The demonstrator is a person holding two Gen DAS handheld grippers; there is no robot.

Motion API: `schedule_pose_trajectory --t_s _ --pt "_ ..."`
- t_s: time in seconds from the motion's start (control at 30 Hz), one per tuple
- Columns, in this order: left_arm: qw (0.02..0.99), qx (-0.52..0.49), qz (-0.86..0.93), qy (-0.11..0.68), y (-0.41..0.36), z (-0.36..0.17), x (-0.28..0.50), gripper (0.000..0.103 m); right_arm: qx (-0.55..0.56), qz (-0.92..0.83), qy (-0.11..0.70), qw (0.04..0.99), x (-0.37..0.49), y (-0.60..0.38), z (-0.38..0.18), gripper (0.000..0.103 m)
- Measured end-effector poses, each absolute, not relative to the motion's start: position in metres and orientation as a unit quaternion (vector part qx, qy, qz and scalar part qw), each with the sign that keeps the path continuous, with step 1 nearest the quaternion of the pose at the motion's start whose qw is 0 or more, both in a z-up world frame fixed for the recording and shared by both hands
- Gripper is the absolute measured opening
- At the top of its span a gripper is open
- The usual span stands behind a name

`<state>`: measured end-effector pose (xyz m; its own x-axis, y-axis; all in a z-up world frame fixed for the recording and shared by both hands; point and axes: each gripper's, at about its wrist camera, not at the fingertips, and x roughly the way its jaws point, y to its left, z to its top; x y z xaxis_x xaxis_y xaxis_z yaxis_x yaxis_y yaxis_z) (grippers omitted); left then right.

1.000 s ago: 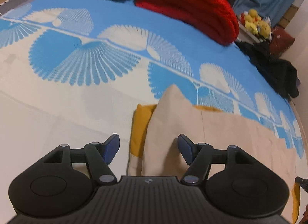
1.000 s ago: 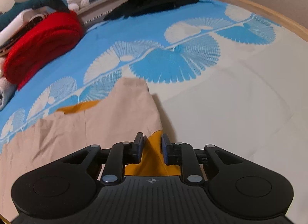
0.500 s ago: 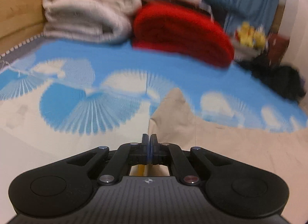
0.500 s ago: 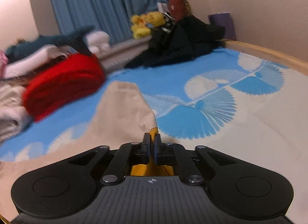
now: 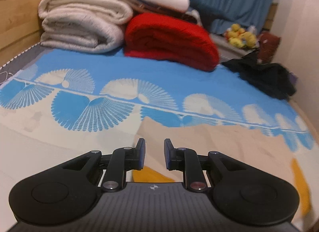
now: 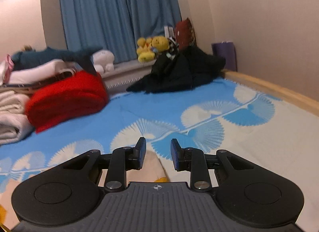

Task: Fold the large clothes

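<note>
A beige garment with a mustard-yellow lining (image 5: 229, 140) lies flat on the blue-and-cream patterned bed sheet (image 5: 111, 108). My left gripper (image 5: 154, 153) is open and empty just above the garment's left end, where yellow cloth shows below the jaws. My right gripper (image 6: 157, 155) is open and empty over the garment's right corner (image 6: 153, 164), a beige point with a bit of yellow under it.
Folded cream blankets (image 5: 83, 26) and a red blanket (image 5: 171, 40) lie at the far side of the bed. A black clothes pile (image 6: 179, 70) and yellow plush toys (image 6: 151, 48) sit near the blue curtain. A wooden bed rail (image 6: 269, 90) runs along the right.
Both grippers were shut on the garment's corners half a second ago and have opened and let go. Both cameras have tilted up toward the far side of the bed.
</note>
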<state>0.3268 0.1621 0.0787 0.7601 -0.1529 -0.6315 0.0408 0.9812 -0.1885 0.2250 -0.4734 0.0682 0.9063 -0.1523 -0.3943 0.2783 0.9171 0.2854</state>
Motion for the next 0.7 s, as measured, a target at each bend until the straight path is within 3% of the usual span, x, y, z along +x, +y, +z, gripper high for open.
schedule_pose_trajectory --t_s 0.1,0.23,0.47,0.63,0.7 --pt "0.936 -0.084 -0.075 0.335 0.167 0.092 0.282 0.022 0.224 -0.08 0.212 0.948 0.197 -0.486 0.075 0.031" --pt "0.936 -0.047 -0.072 0.342 0.174 0.068 0.242 0.022 0.25 -0.065 0.252 0.933 0.163 -0.493 0.062 0.033" --pt "0.894 -0.067 -0.033 0.443 0.189 0.03 0.252 0.025 0.276 -0.091 0.3 0.908 0.153 -0.507 0.024 0.035" --pt "0.866 -0.075 -0.05 0.492 0.183 0.014 0.255 0.053 0.303 -0.084 0.359 0.879 0.161 -0.51 0.0 0.038" --pt "0.859 -0.08 -0.05 0.503 0.185 0.007 0.256 0.055 0.294 -0.078 0.396 0.866 0.167 -0.505 -0.01 0.038"
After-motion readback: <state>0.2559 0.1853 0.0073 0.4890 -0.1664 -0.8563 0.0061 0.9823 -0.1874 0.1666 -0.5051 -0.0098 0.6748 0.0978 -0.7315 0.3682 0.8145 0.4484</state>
